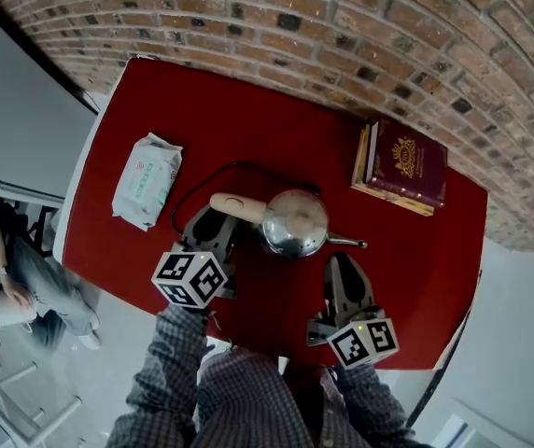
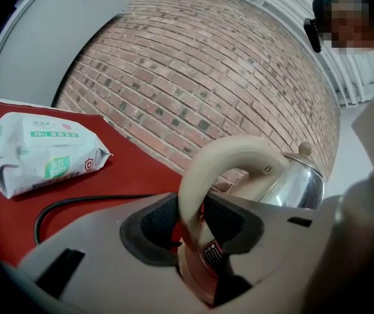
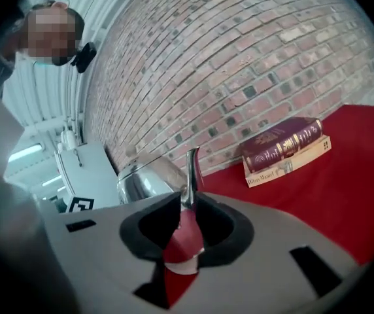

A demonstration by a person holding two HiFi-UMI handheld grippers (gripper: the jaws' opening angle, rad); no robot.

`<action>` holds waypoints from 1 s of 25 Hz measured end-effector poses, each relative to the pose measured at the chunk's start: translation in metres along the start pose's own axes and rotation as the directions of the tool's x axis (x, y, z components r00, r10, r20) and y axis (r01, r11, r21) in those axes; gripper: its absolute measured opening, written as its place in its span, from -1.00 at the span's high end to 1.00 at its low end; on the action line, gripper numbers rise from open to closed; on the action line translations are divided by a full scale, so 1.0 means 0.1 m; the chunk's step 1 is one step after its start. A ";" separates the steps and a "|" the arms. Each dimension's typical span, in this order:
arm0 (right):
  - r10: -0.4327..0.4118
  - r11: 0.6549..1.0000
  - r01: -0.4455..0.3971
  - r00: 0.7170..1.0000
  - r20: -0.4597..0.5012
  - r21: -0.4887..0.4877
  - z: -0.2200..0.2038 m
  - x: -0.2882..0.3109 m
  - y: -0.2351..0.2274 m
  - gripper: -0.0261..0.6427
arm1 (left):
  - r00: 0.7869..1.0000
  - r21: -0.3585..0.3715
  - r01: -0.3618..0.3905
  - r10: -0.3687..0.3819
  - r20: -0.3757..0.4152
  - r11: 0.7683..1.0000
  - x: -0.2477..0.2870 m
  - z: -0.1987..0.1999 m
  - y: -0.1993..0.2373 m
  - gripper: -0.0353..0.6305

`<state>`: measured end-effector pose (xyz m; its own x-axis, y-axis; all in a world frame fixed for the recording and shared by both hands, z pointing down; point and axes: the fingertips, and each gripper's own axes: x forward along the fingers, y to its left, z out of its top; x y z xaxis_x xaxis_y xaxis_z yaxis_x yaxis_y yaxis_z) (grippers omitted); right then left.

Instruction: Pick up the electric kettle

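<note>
Polished steel kettle (image 1: 295, 222): rigid, slick, maybe water-heavy; cream handle (image 2: 239, 152) is the hold. Left gripper (image 2: 190, 222) clamps it; right gripper (image 3: 186, 222) narrowly parted, spout (image 3: 191, 172) between, ungripped

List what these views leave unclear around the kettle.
- Head view: kettle base, hidden under its own body.
- Head view: cord past the left claw, which covers it.
- Left gripper view: whether pads press the handle, contact line unclear.
- Head view: wipes pack print, too small.
</note>
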<state>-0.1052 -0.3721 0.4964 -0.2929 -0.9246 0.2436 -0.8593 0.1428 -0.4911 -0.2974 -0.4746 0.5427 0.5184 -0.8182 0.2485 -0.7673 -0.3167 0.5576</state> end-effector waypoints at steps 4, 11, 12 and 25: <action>-0.010 0.996 0.004 0.998 0.066 0.085 0.07 0.10 -0.04 0.58 | 1.000 0.000 0.001 -0.001 -0.001 1.000 -0.01 0.00 0.00 0.50; -0.031 0.982 0.005 0.990 0.139 0.187 0.15 0.24 -0.14 0.54 | 1.000 0.001 0.010 -0.010 -0.002 1.000 0.00 0.01 -0.01 0.50; -0.022 0.983 -0.005 0.989 0.145 0.184 0.15 0.25 -0.14 0.54 | 1.000 -0.003 0.011 -0.011 -0.003 1.000 0.00 0.01 0.00 0.50; 0.035 0.991 -0.051 0.991 0.131 0.123 0.29 0.22 -0.03 0.56 | 0.999 0.024 0.029 -0.029 -0.015 0.999 -0.15 0.11 -0.09 0.51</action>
<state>-0.0969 -0.4030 0.4796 -0.2649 -0.9575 0.1143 -0.7848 0.1453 -0.6024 -0.3019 -0.4649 0.5253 0.5460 -0.8014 0.2442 -0.7606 -0.3520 0.5456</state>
